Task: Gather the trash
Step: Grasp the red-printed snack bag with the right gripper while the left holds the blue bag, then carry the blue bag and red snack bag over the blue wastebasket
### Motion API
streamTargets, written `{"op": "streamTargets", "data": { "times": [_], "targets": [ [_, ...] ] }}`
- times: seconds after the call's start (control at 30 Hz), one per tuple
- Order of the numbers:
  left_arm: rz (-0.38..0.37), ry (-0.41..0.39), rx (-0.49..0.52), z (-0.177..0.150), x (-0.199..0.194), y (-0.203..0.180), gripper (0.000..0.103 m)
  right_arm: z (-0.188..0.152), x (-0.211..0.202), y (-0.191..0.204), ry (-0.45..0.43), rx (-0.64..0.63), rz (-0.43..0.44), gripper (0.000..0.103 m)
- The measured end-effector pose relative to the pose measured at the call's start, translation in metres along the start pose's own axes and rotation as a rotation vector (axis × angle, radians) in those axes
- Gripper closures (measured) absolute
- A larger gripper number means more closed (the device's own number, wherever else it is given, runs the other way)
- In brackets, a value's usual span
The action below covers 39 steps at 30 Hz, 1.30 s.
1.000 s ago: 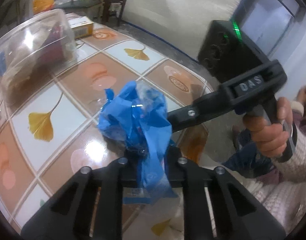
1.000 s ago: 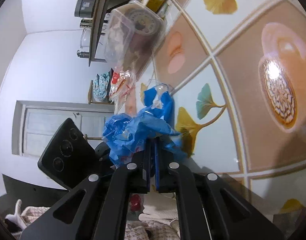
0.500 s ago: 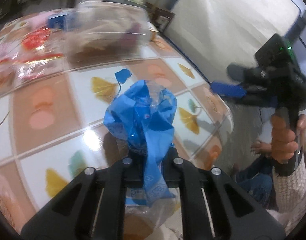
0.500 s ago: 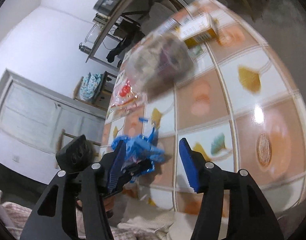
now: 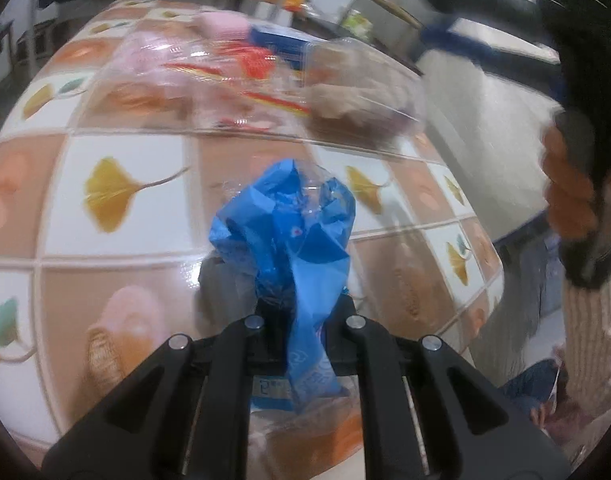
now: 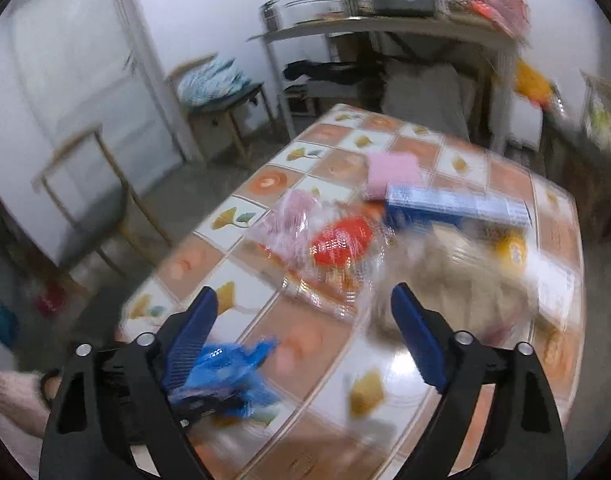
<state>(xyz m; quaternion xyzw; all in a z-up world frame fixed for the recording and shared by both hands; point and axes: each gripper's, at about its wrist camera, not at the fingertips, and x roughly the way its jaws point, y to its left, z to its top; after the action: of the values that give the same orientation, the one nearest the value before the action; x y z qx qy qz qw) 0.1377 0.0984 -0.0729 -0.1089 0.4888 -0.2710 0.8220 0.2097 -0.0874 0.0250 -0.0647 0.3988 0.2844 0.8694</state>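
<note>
The left gripper (image 5: 301, 312) has its jaws closed tight on a crumpled blue plastic bag (image 5: 289, 232), which bunches up above the fingers and hangs a tail down between them; clear film is caught up in the blue folds. The bag is held over the near part of the tiled counter (image 5: 117, 240), whose squares alternate white with yellow ginkgo leaves and terracotta with pale motifs. In the right wrist view the same bag (image 6: 221, 372) shows low on the left, behind that camera's left finger, with the left gripper's dark body under it. The right gripper (image 6: 305, 340) has its jaws spread wide with nothing between them, its blue pads (image 6: 417, 344) facing across the gap above the counter (image 6: 405, 364). Farther along the counter lies a heap of packaging: a clear plastic container (image 5: 365, 96) with brownish contents, a clear wrapper printed in red (image 6: 337, 240), a pink pack (image 6: 391, 170) and a long blue box (image 6: 457, 204); motion blur hides their finer detail. From the left wrist view the right hand (image 5: 573, 196) grips its tool's handle at the right edge, with a knitted cream sleeve below it. Beyond the counter stand a wooden chair (image 6: 85, 200), a stool bearing folded cloth (image 6: 221, 92) and a cluttered side table (image 6: 385, 28) against the white wall.
</note>
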Motion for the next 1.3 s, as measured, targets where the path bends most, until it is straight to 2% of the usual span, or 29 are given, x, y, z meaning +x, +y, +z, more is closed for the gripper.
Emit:
{"op": "streamTargets", "data": {
  "times": [0.13, 0.3, 0.37, 0.5, 0.63, 0.7, 0.77, 0.83, 1.0, 1.2, 1.3],
  "targets": [
    [0.018, -0.011, -0.045, -0.007, -0.007, 0.016, 0.095, 0.014, 0.039, 0.028, 0.012, -0.199, -0.141, 0.016],
    [0.016, -0.017, -0.079, -0.006, -0.009, 0.027, 0.095, -0.001, 0.084, 0.058, 0.012, -0.401, -0.277, 0.019],
    [0.016, -0.018, -0.087, -0.007, -0.014, 0.032, 0.095, -0.007, 0.098, 0.061, 0.027, -0.44, -0.309, 0.034],
    [-0.004, -0.017, -0.105, -0.009, -0.019, 0.04, 0.095, -0.014, 0.119, 0.062, 0.065, -0.495, -0.348, 0.047],
    [-0.02, -0.02, -0.121, -0.009, -0.019, 0.043, 0.095, -0.025, 0.134, 0.064, 0.099, -0.55, -0.4, 0.081],
    [-0.021, -0.023, -0.123, -0.009, -0.021, 0.046, 0.095, -0.03, 0.135, 0.066, 0.098, -0.558, -0.412, 0.084],
    [-0.023, -0.025, -0.122, -0.009, -0.021, 0.047, 0.095, -0.034, 0.132, 0.069, 0.087, -0.575, -0.428, 0.097],
    [-0.023, -0.026, -0.121, -0.01, -0.021, 0.048, 0.095, -0.038, 0.126, 0.074, 0.067, -0.591, -0.446, 0.098],
    [-0.018, -0.034, -0.119, -0.011, -0.022, 0.048, 0.095, -0.039, 0.092, 0.077, 0.007, -0.523, -0.404, 0.101],
    [-0.006, -0.062, -0.1, -0.013, -0.028, 0.044, 0.095, -0.028, 0.021, 0.057, -0.077, -0.19, -0.153, 0.101],
    [-0.006, -0.08, -0.086, -0.011, -0.035, 0.04, 0.095, -0.033, -0.012, 0.049, -0.123, -0.073, -0.08, 0.101]
  ]
}}
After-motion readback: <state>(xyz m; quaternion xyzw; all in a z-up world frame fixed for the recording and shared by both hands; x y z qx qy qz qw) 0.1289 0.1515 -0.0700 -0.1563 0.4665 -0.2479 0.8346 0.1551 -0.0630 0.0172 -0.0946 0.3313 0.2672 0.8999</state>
